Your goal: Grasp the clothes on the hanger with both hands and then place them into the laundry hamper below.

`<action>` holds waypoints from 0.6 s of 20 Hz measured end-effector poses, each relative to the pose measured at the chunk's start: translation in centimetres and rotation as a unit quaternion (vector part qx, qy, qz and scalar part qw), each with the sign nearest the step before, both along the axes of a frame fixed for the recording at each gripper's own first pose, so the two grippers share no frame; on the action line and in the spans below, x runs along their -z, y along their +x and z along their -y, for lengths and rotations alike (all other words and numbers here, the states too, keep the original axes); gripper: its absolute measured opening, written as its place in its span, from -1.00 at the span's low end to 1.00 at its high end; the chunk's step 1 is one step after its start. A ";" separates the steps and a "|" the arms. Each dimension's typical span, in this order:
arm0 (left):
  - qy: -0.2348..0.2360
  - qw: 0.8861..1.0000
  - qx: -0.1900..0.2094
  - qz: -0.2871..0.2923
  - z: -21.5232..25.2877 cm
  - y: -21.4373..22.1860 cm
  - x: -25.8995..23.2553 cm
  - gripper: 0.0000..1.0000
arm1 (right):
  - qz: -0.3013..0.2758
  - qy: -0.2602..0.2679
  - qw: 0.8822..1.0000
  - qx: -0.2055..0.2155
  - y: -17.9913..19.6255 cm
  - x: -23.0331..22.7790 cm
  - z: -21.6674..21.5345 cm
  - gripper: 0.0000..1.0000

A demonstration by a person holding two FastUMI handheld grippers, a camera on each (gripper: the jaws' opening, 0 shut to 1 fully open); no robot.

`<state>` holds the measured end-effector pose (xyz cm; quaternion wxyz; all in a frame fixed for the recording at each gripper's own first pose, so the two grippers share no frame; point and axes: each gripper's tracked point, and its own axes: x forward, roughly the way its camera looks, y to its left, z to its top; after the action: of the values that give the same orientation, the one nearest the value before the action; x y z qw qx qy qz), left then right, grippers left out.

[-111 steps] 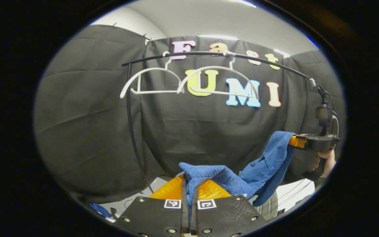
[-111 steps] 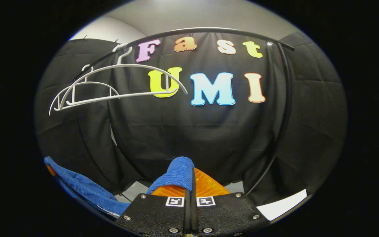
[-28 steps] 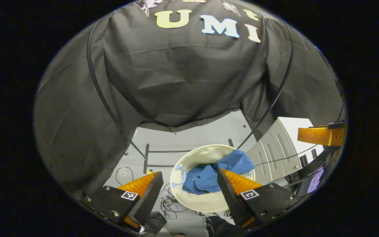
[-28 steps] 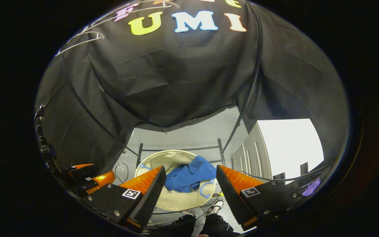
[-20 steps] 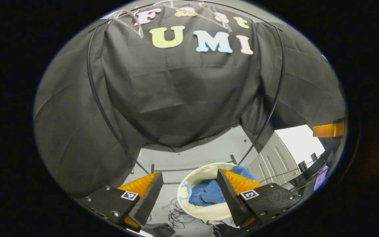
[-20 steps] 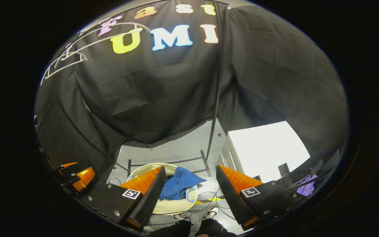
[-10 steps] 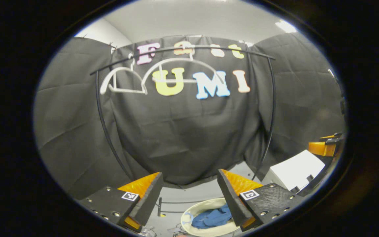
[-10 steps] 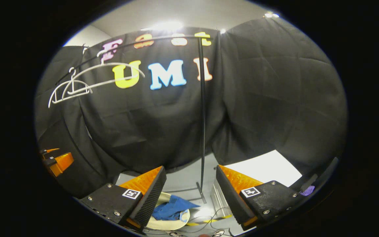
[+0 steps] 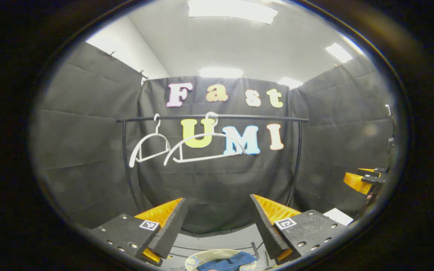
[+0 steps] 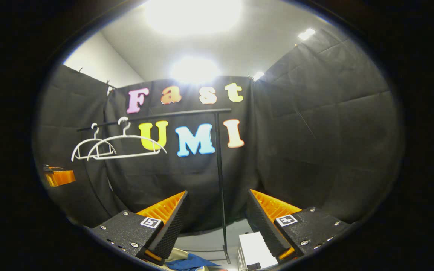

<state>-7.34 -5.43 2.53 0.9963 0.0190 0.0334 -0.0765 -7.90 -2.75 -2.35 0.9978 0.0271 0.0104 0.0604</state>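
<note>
The blue clothes (image 9: 227, 263) lie in the round cream laundry hamper (image 9: 191, 261) on the floor, low in the left gripper view. In the right gripper view a fold of the blue clothes (image 10: 187, 263) shows at the bottom edge. Two bare white hangers (image 9: 202, 149) hang on the black rail (image 9: 217, 117). My left gripper (image 9: 217, 200) is open and holds nothing, raised well above the hamper. My right gripper (image 10: 217, 193) is open and holds nothing too. Each gripper shows at the side of the other's view, the right gripper (image 9: 360, 180) and the left gripper (image 10: 59, 176).
The black rack's upright post (image 10: 220, 180) stands just ahead of my right gripper. A white cabinet (image 10: 256, 251) sits on the floor to the right of the post. The white hangers (image 10: 121, 146) hang at the rail's left end. Ceiling lights glare overhead.
Both grippers let go of the blue clothes, which now lie in the hamper. Both have since risen and tilted up, so the hamper slid to the bottom edge of both views.
</note>
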 end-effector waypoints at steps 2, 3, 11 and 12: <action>-0.007 1.000 -0.018 -0.001 0.3 -1.9 -1.8 0.91 | 0.010 -0.008 1.000 -0.021 0.4 -1.6 1.0 0.82; -0.008 1.000 -0.028 0.001 0.1 -2.4 -2.7 0.91 | 0.015 -0.010 0.999 -0.028 0.5 -2.6 1.3 0.83; -0.037 0.993 -0.112 0.018 -6.2 -1.0 -7.6 0.90 | 0.040 0.010 0.999 -0.034 1.9 -7.4 1.8 0.82; -0.029 0.992 -0.120 0.023 -7.4 -0.7 -8.1 0.90 | 0.041 0.009 0.999 -0.032 2.2 -7.7 1.5 0.82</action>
<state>-8.04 2.00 10.62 0.9990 -0.0120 0.0105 0.0427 -5.70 -4.25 5.33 0.9946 0.0331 -0.0299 0.0936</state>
